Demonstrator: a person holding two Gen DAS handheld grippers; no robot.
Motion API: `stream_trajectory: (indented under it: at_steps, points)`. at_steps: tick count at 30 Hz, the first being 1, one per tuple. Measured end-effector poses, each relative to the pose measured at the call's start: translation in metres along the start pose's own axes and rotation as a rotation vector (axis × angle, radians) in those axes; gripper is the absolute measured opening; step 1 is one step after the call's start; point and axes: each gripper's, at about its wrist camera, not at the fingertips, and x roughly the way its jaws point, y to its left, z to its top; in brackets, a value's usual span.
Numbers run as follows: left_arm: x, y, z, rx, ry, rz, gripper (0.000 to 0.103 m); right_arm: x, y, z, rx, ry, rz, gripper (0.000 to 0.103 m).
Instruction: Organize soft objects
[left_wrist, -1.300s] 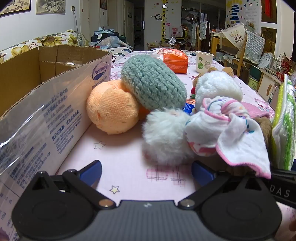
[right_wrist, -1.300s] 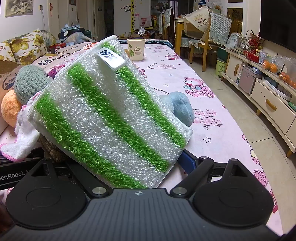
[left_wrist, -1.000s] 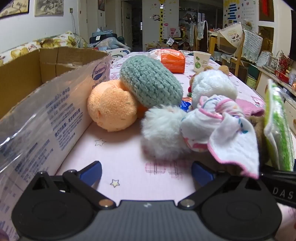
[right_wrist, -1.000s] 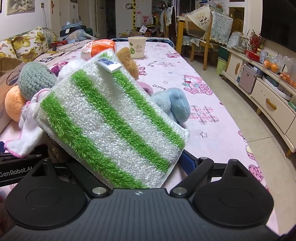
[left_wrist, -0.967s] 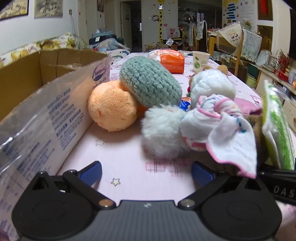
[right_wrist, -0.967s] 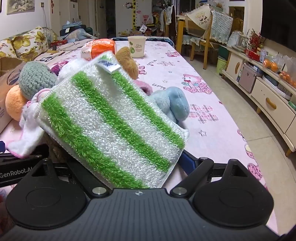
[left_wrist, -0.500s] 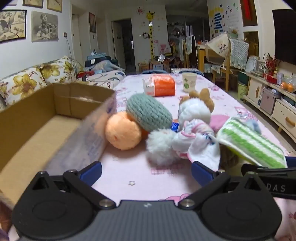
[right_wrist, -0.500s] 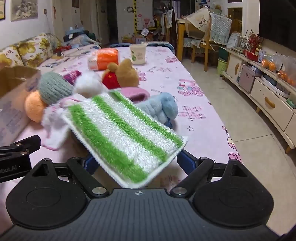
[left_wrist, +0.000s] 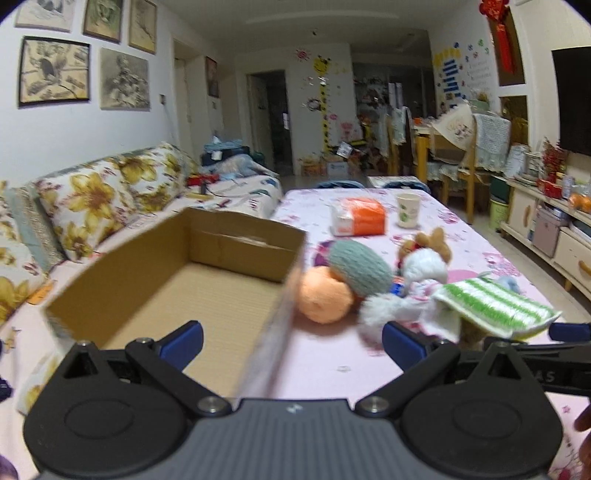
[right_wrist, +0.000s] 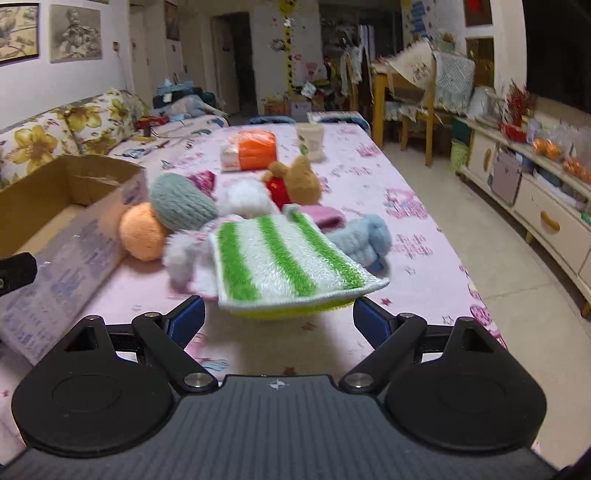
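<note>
The left gripper (left_wrist: 291, 341) hangs with its blue fingers spread wide and nothing between them, one finger over the open cardboard box (left_wrist: 229, 254) and the other over the pink tablecloth (left_wrist: 325, 354), so the box's near wall runs between them. Only this view looks down into the box and shows its bare brown floor; the right wrist view catches just a corner of the box (right_wrist: 74, 192) at its left edge. The right gripper (right_wrist: 279, 319) has its fingers apart on either side of a green-and-white striped cloth (right_wrist: 280, 258), which lies nearly flat just ahead of them with a yellow-green underside showing; the contact point is hidden under the cloth, so I cannot tell whether it is actually gripped. From the left wrist the same cloth (left_wrist: 495, 308) appears at the far right, just above the right gripper's dark body. Beyond it sits the heap of soft things: an orange knitted ball (right_wrist: 142, 232) touching the box wall, a grey-green knitted ball (right_wrist: 181, 203) leaning on it, a white fluffy toy (right_wrist: 243, 199), and a brown plush toy (right_wrist: 295, 181). The right view alone shows a blue plush (right_wrist: 364, 234) beside the cloth. Farther back stand an orange packet (right_wrist: 251, 149) and a paper cup (right_wrist: 310, 142). Compared with a second ago, both cameras have risen, the cloth has tipped from steeply upright to almost level, and the box interior has come into sight.
</note>
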Motion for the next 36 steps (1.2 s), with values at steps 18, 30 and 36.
stream_trajectory:
  at_steps: [18, 30, 36]
  points:
    - [-0.036, 0.067, 0.000, -0.061, -0.079, 0.094, 0.102, -0.024, 0.041, 0.003, -0.125, -0.103, 0.136, 0.103]
    - [-0.046, 0.072, -0.001, -0.057, -0.113, 0.091, 0.102, -0.043, 0.046, -0.001, -0.153, -0.126, 0.209, 0.103]
    - [-0.045, 0.066, -0.002, -0.032, -0.118, 0.089, 0.102, -0.036, 0.045, 0.003, -0.171, -0.131, 0.210, 0.103]
